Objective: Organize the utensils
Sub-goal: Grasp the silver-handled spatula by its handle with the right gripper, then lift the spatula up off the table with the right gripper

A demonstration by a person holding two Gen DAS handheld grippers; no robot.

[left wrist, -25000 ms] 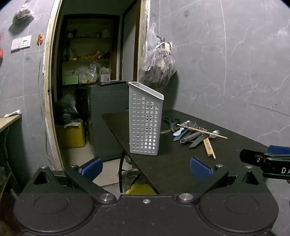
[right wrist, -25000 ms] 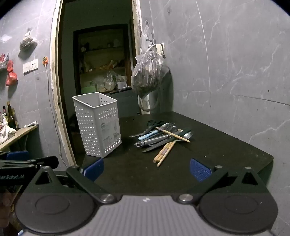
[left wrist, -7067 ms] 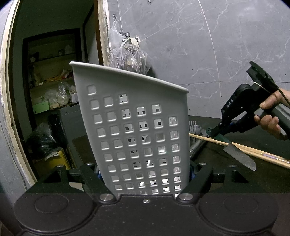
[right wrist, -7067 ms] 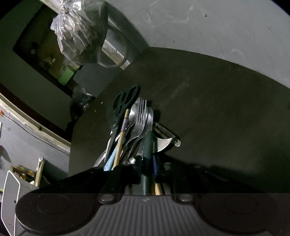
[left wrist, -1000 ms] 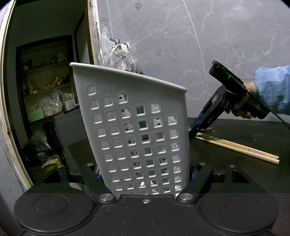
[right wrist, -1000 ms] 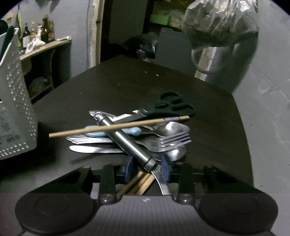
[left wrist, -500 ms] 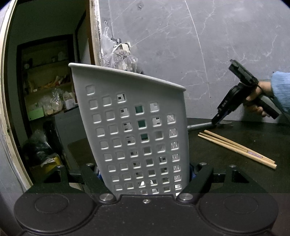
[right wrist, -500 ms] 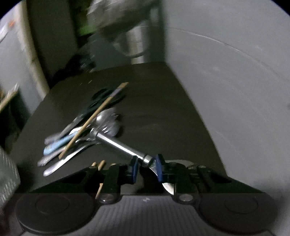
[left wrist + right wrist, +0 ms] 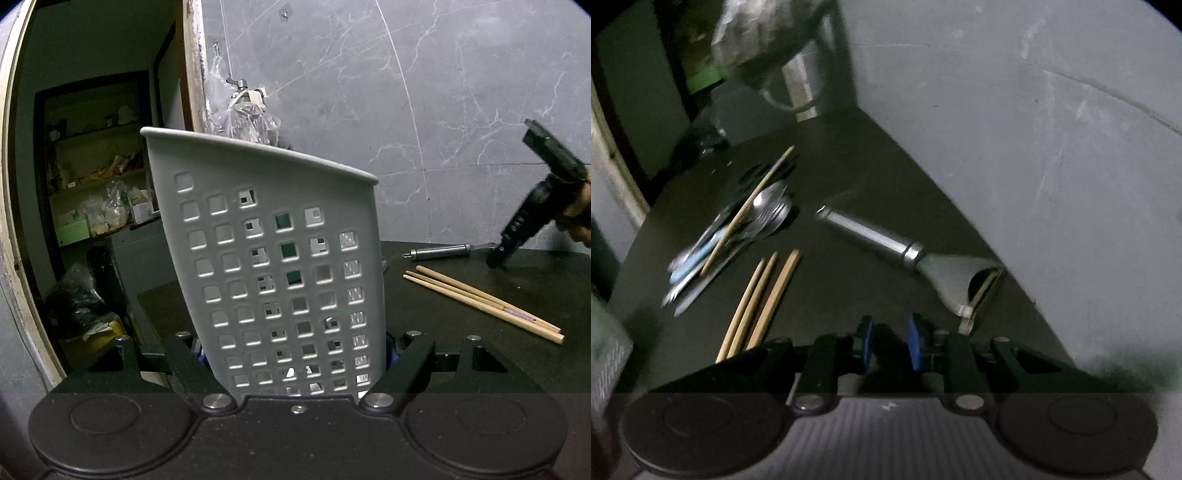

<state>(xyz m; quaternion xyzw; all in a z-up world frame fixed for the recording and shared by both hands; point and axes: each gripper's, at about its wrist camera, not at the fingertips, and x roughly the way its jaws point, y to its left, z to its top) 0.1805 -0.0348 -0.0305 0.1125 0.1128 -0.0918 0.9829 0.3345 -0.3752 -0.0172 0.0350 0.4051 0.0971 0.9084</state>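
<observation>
My left gripper (image 9: 295, 354) is shut on the base of a white perforated utensil basket (image 9: 266, 258), which stands upright and fills the left wrist view. Something dark green (image 9: 284, 221) shows through its holes. A steel peeler (image 9: 871, 232) lies alone on the black table (image 9: 871, 162) near the wall, its head just right of my right gripper (image 9: 890, 347). That gripper stands narrowly open, nothing between its blue pads. Three wooden chopsticks (image 9: 757, 299) lie to its left. Beyond them is the pile of forks, spoons, knives and scissors (image 9: 738, 236). The left wrist view shows the right gripper (image 9: 496, 260) beside the peeler (image 9: 439, 254).
A grey marble wall (image 9: 1034, 147) runs close along the table's right side. A plastic bag (image 9: 240, 118) hangs at the back by a steel jug (image 9: 801, 85). An open doorway with cluttered shelves (image 9: 92, 166) lies past the table's left edge.
The right gripper dragged the peeler out of the pile towards the wall, rolled, and let it go. The peeler now lies by itself. The left gripper and basket stayed still.
</observation>
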